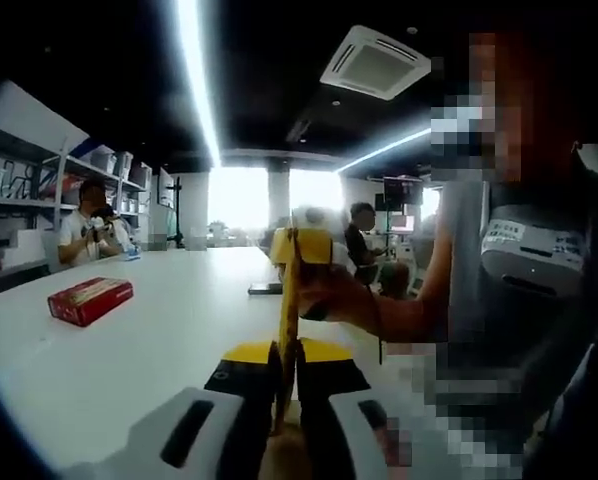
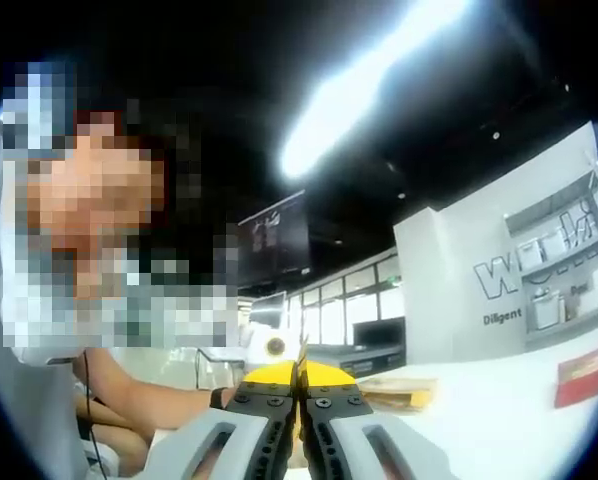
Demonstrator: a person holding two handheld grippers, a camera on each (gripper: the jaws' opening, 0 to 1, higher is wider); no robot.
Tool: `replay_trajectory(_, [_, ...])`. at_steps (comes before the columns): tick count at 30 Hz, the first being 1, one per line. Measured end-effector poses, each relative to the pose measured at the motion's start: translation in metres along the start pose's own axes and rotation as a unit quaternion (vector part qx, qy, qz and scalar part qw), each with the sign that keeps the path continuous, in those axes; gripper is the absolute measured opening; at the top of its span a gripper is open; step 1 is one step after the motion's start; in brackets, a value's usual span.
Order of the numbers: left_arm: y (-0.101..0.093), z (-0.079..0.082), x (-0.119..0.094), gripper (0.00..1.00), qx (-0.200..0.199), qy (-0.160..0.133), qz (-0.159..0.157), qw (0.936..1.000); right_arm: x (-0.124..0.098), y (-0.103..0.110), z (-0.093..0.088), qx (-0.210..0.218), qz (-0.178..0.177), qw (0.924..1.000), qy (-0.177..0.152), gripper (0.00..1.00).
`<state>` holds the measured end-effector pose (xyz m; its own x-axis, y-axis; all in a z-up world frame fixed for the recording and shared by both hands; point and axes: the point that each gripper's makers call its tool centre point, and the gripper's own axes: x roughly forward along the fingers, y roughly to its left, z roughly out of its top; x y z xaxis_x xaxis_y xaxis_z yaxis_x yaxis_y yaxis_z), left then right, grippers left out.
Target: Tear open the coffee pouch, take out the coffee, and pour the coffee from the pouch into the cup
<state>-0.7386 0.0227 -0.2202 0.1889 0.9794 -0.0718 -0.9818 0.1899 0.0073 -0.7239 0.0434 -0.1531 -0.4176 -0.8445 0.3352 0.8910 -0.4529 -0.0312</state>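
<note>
Yellow foil, thin and light, the coffee pouch [image 1: 291, 300] stands edge-on between the left gripper [image 1: 284, 385] jaws, pinched at its lower edge, and rises toward 12 o'clock, where the right gripper [image 1: 304, 247] clamps its top. In the right gripper view the right gripper's jaws are closed tight on the pouch's edge. Such a pouch likely crumples and slips easily; grips near the tear line seem best. Both hands hold it raised above the white table [image 1: 169, 320]; a red box [image 1: 90, 299] lies at 9 o'clock.
</note>
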Motion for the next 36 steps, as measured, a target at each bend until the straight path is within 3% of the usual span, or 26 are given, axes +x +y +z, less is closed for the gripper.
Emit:
replay_trajectory(8, [0.002,-0.003,-0.001,0.03,-0.002,0.010,0.004,0.9999,0.001,-0.004,-0.004,0.006,0.003,1.0000,0.003,0.02])
replay_trajectory(18, [0.005,-0.003,-0.005,0.04,-0.001,0.007,0.008,0.9999,0.007,-0.005,-0.005,-0.001,0.010,0.9999,0.011,0.02])
replay_trajectory(26, [0.004,-0.008,-0.007,0.10,0.005,0.017,0.008,0.9998,0.008,-0.007,-0.007,-0.003,0.015,0.9997,0.019,0.02])
replay_trajectory(36, [0.000,-0.011,-0.010,0.05,0.006,0.023,0.008,0.9997,0.010,-0.007,-0.006,-0.004,0.017,0.9997,0.017,0.02])
